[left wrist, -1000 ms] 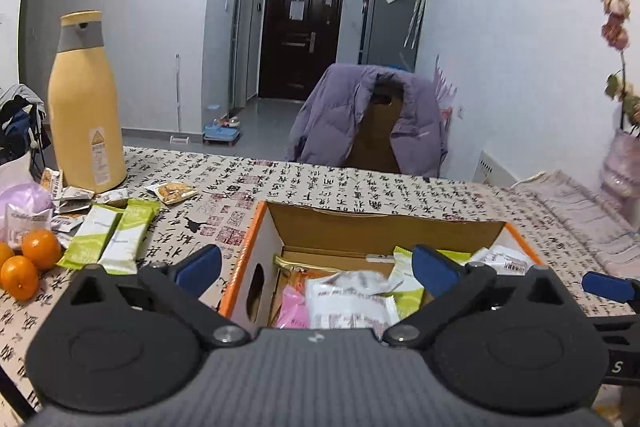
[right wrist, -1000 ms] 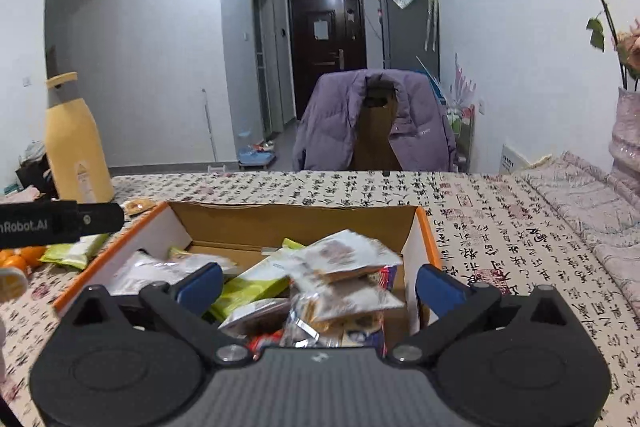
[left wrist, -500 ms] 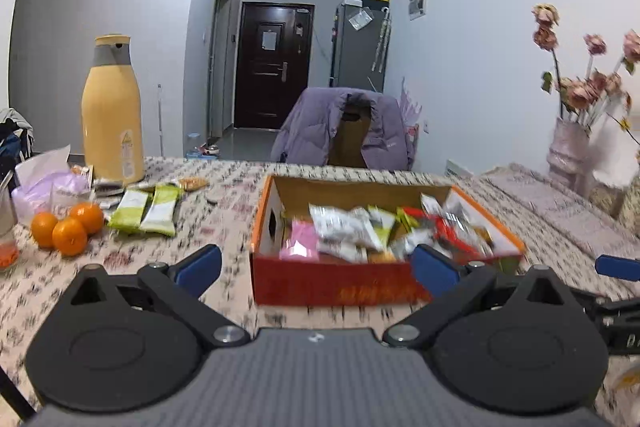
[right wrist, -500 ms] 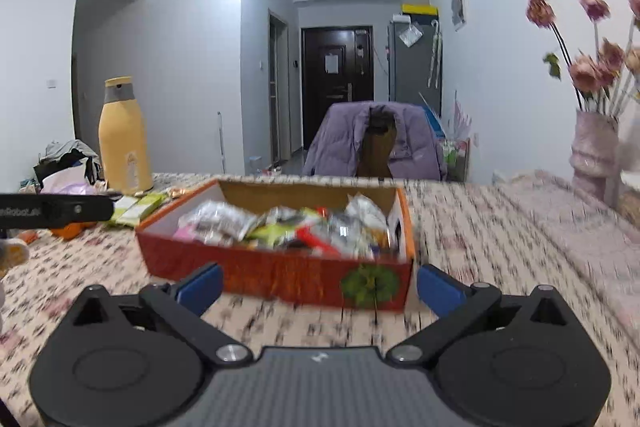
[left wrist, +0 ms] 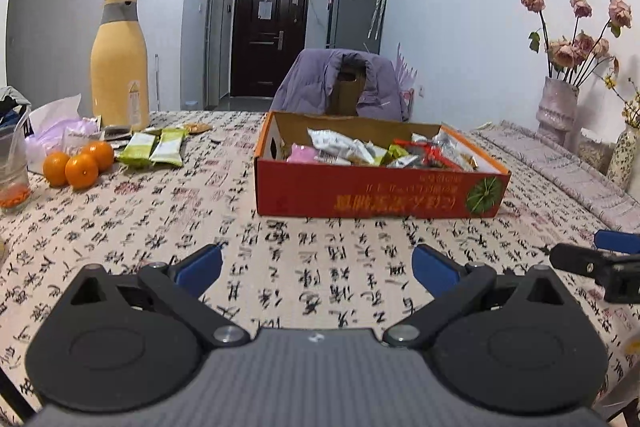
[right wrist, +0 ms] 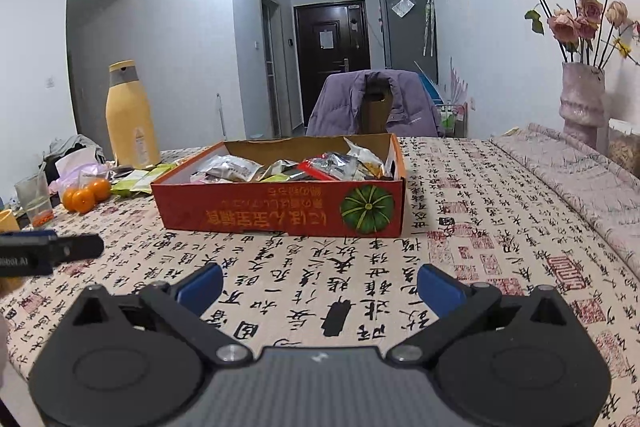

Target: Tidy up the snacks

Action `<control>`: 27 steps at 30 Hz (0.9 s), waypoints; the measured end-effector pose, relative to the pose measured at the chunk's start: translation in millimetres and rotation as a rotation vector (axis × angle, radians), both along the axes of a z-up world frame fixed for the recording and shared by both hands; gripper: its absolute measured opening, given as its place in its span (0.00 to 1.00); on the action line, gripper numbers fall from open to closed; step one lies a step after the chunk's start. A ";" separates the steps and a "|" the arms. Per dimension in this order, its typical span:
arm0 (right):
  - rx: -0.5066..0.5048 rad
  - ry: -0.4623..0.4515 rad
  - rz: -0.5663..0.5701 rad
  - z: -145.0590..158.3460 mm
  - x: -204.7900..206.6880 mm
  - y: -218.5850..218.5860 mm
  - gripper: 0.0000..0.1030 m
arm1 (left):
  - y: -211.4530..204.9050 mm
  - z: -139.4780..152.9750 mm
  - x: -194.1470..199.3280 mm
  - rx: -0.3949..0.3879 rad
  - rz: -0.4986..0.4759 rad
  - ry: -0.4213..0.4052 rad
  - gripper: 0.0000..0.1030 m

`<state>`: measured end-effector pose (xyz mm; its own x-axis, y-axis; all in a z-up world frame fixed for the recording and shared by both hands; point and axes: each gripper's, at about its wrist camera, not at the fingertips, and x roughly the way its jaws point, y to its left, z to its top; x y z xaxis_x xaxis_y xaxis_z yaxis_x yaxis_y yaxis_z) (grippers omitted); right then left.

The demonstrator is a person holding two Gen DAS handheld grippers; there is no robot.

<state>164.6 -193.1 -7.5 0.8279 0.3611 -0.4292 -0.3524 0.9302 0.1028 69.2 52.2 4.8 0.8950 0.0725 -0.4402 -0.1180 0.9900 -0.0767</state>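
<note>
Both hand-held grippers, left (left wrist: 316,265) and right (right wrist: 319,285), have been drawn back from the snack box (left wrist: 376,183), wide open and empty; loose packets (left wrist: 154,149) remain far left on the counter (left wrist: 160,227).

Left gripper (left wrist: 316,269) and right gripper (right wrist: 318,283) gape (both empty).

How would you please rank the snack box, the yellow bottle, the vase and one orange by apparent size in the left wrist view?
1. Snack box
2. Yellow bottle
3. Vase, though it stands farther off, so its true size is unsure
4. Orange
</note>
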 end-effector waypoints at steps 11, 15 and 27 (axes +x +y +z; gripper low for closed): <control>0.002 0.016 0.004 -4.9 -3.8 2.0 1.00 | -0.9 -3.6 -2.3 -0.003 0.001 0.020 1.00; 0.004 0.019 0.002 -5.8 -3.4 2.3 1.00 | -2.1 -3.2 -2.7 -0.004 -0.004 0.019 1.00; 0.003 0.021 0.002 -6.2 -3.7 2.0 1.00 | -2.7 -2.2 -4.7 0.001 -0.004 0.010 1.00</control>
